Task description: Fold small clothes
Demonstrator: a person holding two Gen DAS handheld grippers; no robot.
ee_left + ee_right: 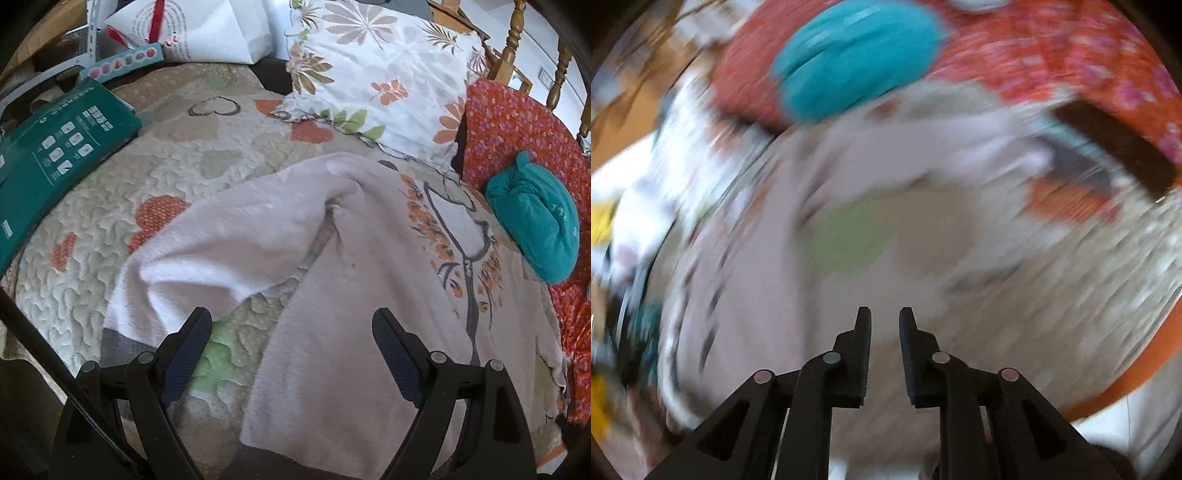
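Note:
A pale pink sweatshirt [343, 295] with an orange and grey print lies spread on the quilted bedspread [122, 192]; one sleeve is folded across to the left. My left gripper [291, 336] is open and empty, hovering just above the sweatshirt's lower part. The right wrist view is heavily motion-blurred; the pink sweatshirt [746, 280] shows below and to the left. My right gripper [884, 321] has a narrow gap between its fingers and holds nothing.
A folded teal garment [535, 218] lies on an orange floral cushion [517, 122] at the right, also blurred in the right wrist view [849, 55]. A floral pillow [376, 74] lies at the back. A green box [55, 147] sits at the left. A wooden headboard [513, 40] is behind.

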